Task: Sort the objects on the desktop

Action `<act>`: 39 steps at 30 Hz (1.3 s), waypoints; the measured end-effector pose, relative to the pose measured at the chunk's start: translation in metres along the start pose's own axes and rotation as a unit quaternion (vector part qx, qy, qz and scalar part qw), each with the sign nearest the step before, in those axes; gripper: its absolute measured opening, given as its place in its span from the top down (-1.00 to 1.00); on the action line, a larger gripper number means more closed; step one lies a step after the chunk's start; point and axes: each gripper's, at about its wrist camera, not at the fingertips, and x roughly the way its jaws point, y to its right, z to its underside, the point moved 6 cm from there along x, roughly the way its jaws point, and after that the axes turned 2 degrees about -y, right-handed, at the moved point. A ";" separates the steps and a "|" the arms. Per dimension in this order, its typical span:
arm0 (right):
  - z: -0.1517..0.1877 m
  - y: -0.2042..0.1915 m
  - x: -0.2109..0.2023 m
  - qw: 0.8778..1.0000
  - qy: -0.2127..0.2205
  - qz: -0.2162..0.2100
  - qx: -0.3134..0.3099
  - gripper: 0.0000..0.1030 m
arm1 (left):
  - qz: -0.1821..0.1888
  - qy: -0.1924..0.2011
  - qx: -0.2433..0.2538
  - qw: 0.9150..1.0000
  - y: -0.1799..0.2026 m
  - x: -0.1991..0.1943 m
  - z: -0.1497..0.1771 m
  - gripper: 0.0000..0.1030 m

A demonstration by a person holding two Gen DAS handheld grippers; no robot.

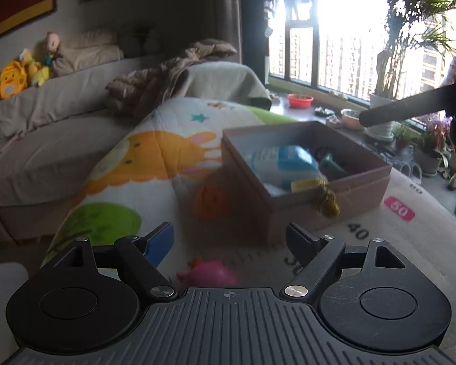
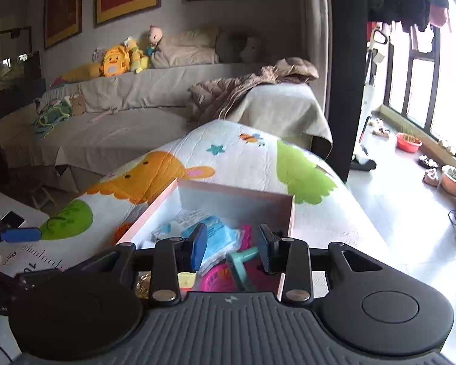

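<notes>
A pink cardboard box (image 1: pixel 361 190) stands on a cartoon-printed quilt (image 1: pixel 130 188). It holds a blue-and-white packet (image 1: pixel 284 161), a teal object (image 1: pixel 331 164) and a yellow piece (image 1: pixel 304 184); a gold ornament (image 1: pixel 328 203) hangs over its near rim. An orange toy (image 1: pixel 211 202) lies left of the box, a pink toy (image 1: pixel 209 273) nearer me. My left gripper (image 1: pixel 229 241) is open above the pink toy, holding nothing. My right gripper (image 2: pixel 231 251) hovers open over the box (image 2: pixel 228 188), above the teal object (image 2: pixel 243 258), the packet (image 2: pixel 220 237) and a magenta basket (image 2: pixel 219 279).
A grey covered sofa (image 2: pixel 112 127) with a brown coat (image 2: pixel 246 88) and plush toys (image 2: pixel 118 60) lies behind the quilt. Potted plants (image 1: pixel 380 103) and a red bowl (image 1: pixel 300 101) line the window ledge on the right. A white table (image 2: pixel 3 213) sits at the left.
</notes>
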 end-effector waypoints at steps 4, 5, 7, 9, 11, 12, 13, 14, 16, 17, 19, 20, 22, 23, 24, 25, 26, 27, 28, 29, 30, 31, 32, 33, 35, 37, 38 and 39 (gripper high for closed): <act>0.004 -0.034 0.028 0.998 -0.050 -0.047 0.010 -0.24 | 0.021 -0.014 -0.027 0.999 0.001 -0.002 0.021 -0.75; 0.006 -0.040 0.038 0.997 -0.065 -0.041 0.015 -0.26 | 0.025 -0.013 -0.032 0.999 0.003 -0.006 0.024 -0.86; 0.011 -0.043 0.058 0.994 -0.099 -0.021 0.031 -0.27 | 0.026 -0.009 -0.031 0.999 0.010 -0.014 0.031 -0.87; 0.017 -0.040 0.075 0.991 -0.124 -0.005 0.060 -0.27 | 0.024 -0.005 -0.021 0.999 0.018 -0.020 0.035 -0.88; 0.020 -0.035 0.090 0.985 -0.149 -0.010 0.087 -0.27 | 0.020 -0.002 -0.011 1.000 0.021 -0.022 0.037 -0.90; 0.020 -0.031 0.097 0.981 -0.165 -0.016 0.102 -0.27 | 0.018 -0.004 -0.009 1.000 0.022 -0.021 0.038 -0.92; 0.022 -0.027 0.103 0.977 -0.180 -0.022 0.116 -0.23 | 0.016 -0.007 -0.010 1.000 0.021 -0.020 0.038 -0.92; 0.023 -0.026 0.107 0.974 -0.190 -0.025 0.123 -0.15 | 0.014 -0.011 -0.013 1.000 0.020 -0.018 0.039 -0.92; 0.024 -0.025 0.108 0.971 -0.195 -0.028 0.131 -0.12 | 0.013 -0.017 -0.023 1.000 0.017 -0.016 0.040 -0.92; 0.024 -0.025 0.105 0.972 -0.193 -0.027 0.130 -0.12 | 0.012 -0.018 -0.026 0.999 0.016 -0.016 0.040 -0.92; 0.020 -0.024 0.095 0.977 -0.174 -0.019 0.126 -0.12 | 0.009 -0.017 -0.028 0.999 0.014 -0.018 0.041 -0.92; 0.016 -0.023 0.087 0.979 -0.160 -0.018 0.127 -0.12 | 0.008 -0.017 -0.029 0.999 0.013 -0.018 0.041 -0.93; 0.000 -0.022 0.066 0.983 -0.127 -0.027 0.129 -0.11 | 0.006 -0.017 -0.031 0.999 0.012 -0.018 0.041 -0.93; -0.010 -0.021 0.055 0.985 -0.107 -0.030 0.130 -0.11 | 0.006 -0.017 -0.032 0.999 0.011 -0.018 0.041 -0.93; -0.024 -0.019 0.042 0.988 -0.080 -0.027 0.126 -0.11 | 0.005 -0.017 -0.034 0.999 0.010 -0.018 0.041 -0.93; -0.035 -0.018 0.033 0.991 -0.059 -0.022 0.121 -0.11 | 0.005 -0.016 -0.036 0.999 0.010 -0.017 0.041 -0.93; -0.047 -0.018 0.025 0.993 -0.036 -0.016 0.115 -0.11 | 0.004 -0.016 -0.038 0.999 0.009 -0.017 0.042 -0.93; -0.059 -0.015 0.018 0.994 -0.018 -0.010 0.110 -0.11 | 0.002 -0.017 -0.040 0.999 0.009 -0.017 0.042 -0.93; -0.067 -0.013 0.016 0.994 -0.010 -0.006 0.108 -0.12 | 0.000 -0.017 -0.040 0.999 0.008 -0.017 0.042 -0.94; -0.073 -0.010 0.016 0.994 -0.005 -0.002 0.108 -0.15 | -0.002 -0.017 -0.040 0.999 0.008 -0.017 0.043 -0.94; -0.078 -0.007 0.017 0.994 -0.002 0.005 0.111 -0.38 | -0.004 -0.017 -0.040 0.999 0.007 -0.018 0.044 -0.94; -0.080 -0.005 0.018 0.993 0.001 0.012 0.114 -0.55 | -0.007 -0.016 -0.040 0.999 0.005 -0.018 0.044 -0.95; -0.079 -0.004 0.020 0.993 0.003 0.015 0.114 -0.56 | -0.010 -0.015 -0.040 0.999 0.004 -0.019 0.045 -0.96; -0.077 -0.005 0.022 0.994 0.000 0.013 0.109 -0.56 | -0.014 -0.014 -0.040 0.999 0.002 -0.020 0.045 -0.97; -0.068 -0.017 0.030 0.995 -0.012 -0.008 0.099 -0.56 | -0.021 -0.014 -0.045 0.999 -0.002 -0.020 0.047 -0.97; -0.058 -0.039 0.043 0.996 -0.030 -0.032 0.075 -0.56 | -0.027 -0.016 -0.052 0.998 -0.007 -0.018 0.048 -0.97; -0.053 -0.053 0.049 0.997 -0.037 -0.038 0.055 -0.56 | -0.029 -0.017 -0.054 0.998 -0.008 -0.017 0.049 -0.97; -0.049 -0.070 0.057 0.998 -0.043 -0.040 0.031 -0.56 | -0.032 -0.019 -0.056 0.998 -0.010 -0.016 0.051 -0.97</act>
